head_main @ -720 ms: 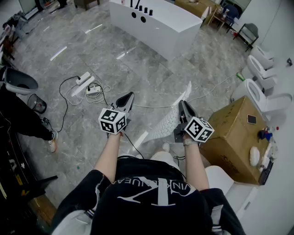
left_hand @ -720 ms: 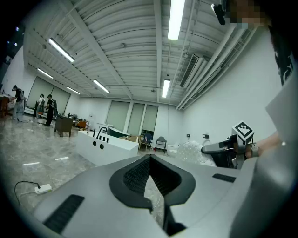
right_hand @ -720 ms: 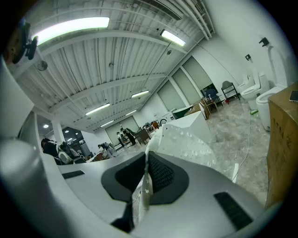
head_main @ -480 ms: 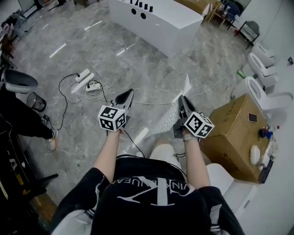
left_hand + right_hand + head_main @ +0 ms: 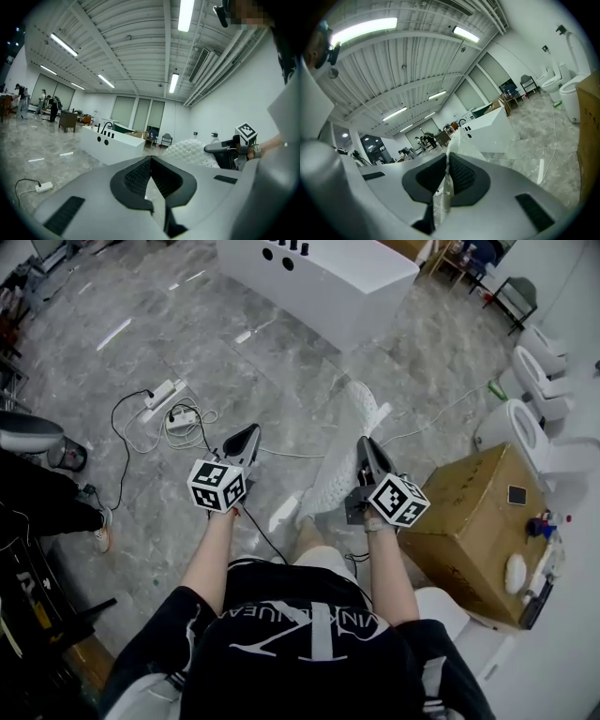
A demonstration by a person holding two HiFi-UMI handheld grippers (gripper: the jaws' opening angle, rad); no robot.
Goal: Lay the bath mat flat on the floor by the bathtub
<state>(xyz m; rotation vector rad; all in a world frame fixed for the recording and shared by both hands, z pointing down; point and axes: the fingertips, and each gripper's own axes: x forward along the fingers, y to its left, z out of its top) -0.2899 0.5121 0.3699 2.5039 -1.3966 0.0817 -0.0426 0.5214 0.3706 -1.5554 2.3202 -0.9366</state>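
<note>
A white bumpy bath mat (image 5: 339, 457) hangs from my right gripper (image 5: 364, 448), which is shut on its edge; a thin strip of mat (image 5: 446, 180) shows clamped between the dark pads. The mat's far end stands up toward the white bathtub (image 5: 319, 279). Level with it, a little to the left, my left gripper (image 5: 242, 441) is shut with nothing between its fingers. In the left gripper view the mat (image 5: 191, 150) and the right gripper (image 5: 220, 148) show at the right, with the bathtub (image 5: 115, 143) ahead. The bathtub (image 5: 492, 125) also lies ahead in the right gripper view.
A cardboard box (image 5: 469, 512) with small items on it stands at the right, toilets (image 5: 525, 423) beyond it. Power strips and cables (image 5: 167, 401) lie on the grey floor at the left. A person's leg and shoe (image 5: 56, 507) are at the far left.
The whole view has shifted toward the bathtub. The mat's free end has swung up and forward from the right gripper. Both grippers keep their spacing.
</note>
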